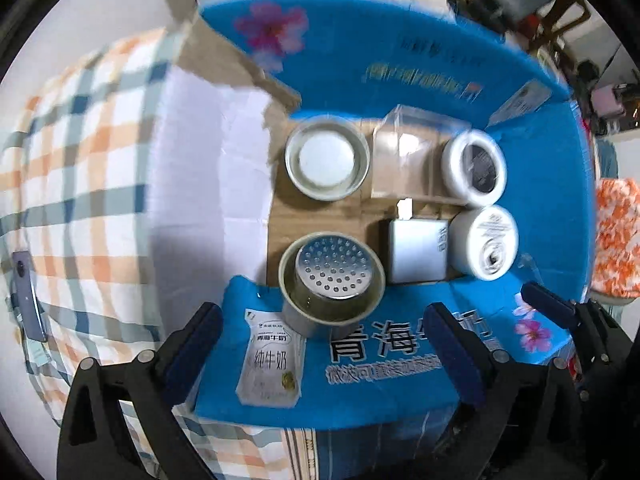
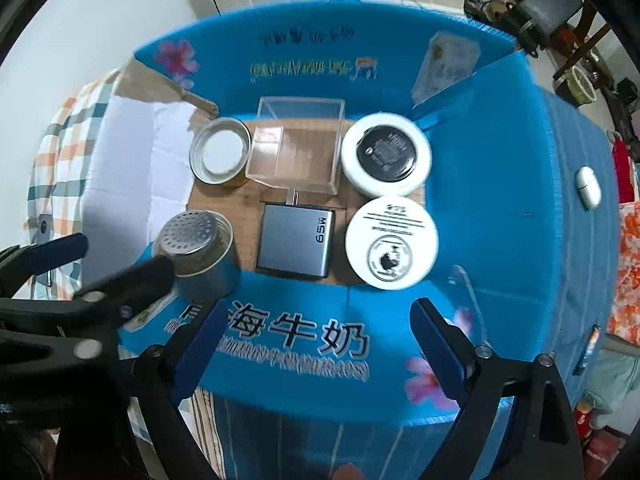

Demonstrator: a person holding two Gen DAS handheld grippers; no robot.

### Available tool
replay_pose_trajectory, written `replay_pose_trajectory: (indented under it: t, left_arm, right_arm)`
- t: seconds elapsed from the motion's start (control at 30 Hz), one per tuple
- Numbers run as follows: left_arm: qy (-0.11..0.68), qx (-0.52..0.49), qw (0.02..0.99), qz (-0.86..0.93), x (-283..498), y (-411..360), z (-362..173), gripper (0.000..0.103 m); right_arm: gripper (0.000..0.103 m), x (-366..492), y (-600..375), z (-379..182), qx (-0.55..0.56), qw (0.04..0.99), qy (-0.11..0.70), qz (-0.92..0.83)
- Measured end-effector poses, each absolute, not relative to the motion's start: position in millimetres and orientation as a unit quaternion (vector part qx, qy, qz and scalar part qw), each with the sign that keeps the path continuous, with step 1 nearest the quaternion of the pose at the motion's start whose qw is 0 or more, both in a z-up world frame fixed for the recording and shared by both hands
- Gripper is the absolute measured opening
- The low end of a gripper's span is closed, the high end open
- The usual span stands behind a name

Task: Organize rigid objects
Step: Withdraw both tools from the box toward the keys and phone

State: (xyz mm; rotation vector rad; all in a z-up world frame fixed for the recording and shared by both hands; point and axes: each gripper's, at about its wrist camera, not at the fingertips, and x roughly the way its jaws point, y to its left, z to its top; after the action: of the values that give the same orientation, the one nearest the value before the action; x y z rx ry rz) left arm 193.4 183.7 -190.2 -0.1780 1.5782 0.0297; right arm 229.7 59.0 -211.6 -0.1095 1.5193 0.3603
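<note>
An open blue milk carton (image 2: pixel 500 168) holds the objects on its brown floor. Along the near side are a steel tin with a perforated lid (image 1: pixel 334 264), a grey charger (image 1: pixel 416 250) and a white jar with a printed lid (image 1: pixel 486 242). Behind them are a round tin with a white inside (image 1: pixel 326 158), a clear plastic box (image 1: pixel 404 160) and a white jar with a black lid (image 1: pixel 476 166). My left gripper (image 1: pixel 322 320) hangs open above the perforated tin (image 2: pixel 196 240), holding nothing. My right gripper (image 2: pixel 320 312) stands open over the carton's near flap, in front of the charger (image 2: pixel 296 240), also holding nothing.
The carton sits on a checked orange and blue cloth (image 1: pixel 92 128). A phone (image 1: pixel 26 300) lies at the far left. A white oval case (image 2: pixel 588 186) rests on the carton's right flap. An orange patterned fabric (image 1: pixel 616 236) is at the right. The carton's flaps stand up around the objects.
</note>
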Motion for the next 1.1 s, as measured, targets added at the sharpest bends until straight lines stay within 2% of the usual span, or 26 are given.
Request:
replay_pose_trajectory:
  t: [0.43,0.67,0.87,1.1]
  left_arm:
    - [0.607,-0.062,0.791,0.039,176.0,174.5,-75.5,0.103]
    - [0.576,-0.058,0.815,0.038,154.8,162.4,-37.5,0.103]
    - [0.554,-0.053,0.83,0.042,148.3,143.9,-20.2,0.103]
    - [0.57,-0.043,0.821,-0.016,156.8,52.0,-46.5,0.103]
  right_arm:
    - [0.094,192.4,25.4,-92.0,-0.025,0.762,0.624,0.171]
    - [0.094,173.7,1.7,-44.4,-0.001,0.776,0.601,0.191]
    - [0.095,160.7,-59.3,-42.6,0.027,0.785,0.597,0.164]
    - [0.095,150.1,-222.2,-99.0,0.083,0.77,0.633,0.022]
